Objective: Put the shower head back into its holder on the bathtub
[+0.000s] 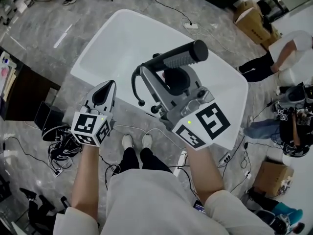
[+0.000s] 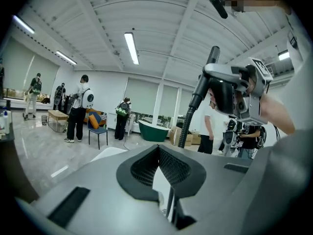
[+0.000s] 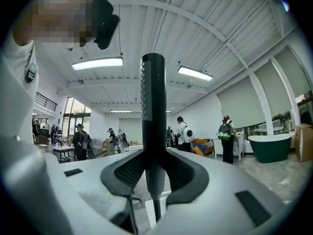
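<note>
The black stick shower head lies across the jaws of my right gripper, which is shut on its handle. Its dark hose loops down to the left. In the right gripper view the shower head stands upright between the pads of the right gripper. The white bathtub lies below both grippers. My left gripper hovers over the tub's near rim, shut and empty; in its own view the left gripper has its pads meeting. From there the shower head's hose hangs at the right. No holder shows.
Cardboard boxes stand at the far right. A power strip with its cable lies beyond the tub, and more cables run over the floor near my feet. Several people stand around the room. A green tub is in the distance.
</note>
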Action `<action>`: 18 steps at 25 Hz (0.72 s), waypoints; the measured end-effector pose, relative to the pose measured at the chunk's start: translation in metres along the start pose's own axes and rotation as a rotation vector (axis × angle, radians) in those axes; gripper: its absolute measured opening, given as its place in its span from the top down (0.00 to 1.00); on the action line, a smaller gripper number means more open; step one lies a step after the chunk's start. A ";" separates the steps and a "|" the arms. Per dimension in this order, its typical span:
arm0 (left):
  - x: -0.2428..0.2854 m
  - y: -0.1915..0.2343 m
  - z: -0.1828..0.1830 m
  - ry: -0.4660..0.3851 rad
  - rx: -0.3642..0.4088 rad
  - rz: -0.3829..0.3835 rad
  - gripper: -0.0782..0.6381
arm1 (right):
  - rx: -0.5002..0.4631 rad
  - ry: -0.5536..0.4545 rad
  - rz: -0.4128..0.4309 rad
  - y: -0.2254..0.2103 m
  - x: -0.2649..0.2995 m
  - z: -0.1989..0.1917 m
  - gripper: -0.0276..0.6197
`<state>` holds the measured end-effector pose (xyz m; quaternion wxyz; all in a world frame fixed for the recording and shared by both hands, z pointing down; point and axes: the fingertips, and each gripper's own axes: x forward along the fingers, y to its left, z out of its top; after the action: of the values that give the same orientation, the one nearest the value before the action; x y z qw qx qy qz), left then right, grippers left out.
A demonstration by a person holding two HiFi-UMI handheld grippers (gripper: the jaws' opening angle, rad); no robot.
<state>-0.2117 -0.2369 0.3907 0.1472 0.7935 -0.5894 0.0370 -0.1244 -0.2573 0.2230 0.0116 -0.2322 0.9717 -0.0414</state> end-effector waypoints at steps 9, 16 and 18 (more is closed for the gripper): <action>0.005 -0.022 -0.017 0.016 0.005 -0.014 0.88 | 0.028 0.066 -0.053 -0.020 -0.022 -0.063 0.74; 0.008 -0.023 -0.037 0.030 0.002 -0.013 0.88 | 0.027 0.106 -0.065 -0.030 -0.028 -0.108 0.74; 0.009 -0.022 -0.043 0.037 -0.001 -0.009 0.88 | 0.030 0.110 -0.059 -0.032 -0.030 -0.118 0.74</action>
<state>-0.1835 -0.2274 0.4297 0.1587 0.7951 -0.5832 0.0505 -0.0886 -0.2635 0.3437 -0.0395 -0.2578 0.9629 -0.0692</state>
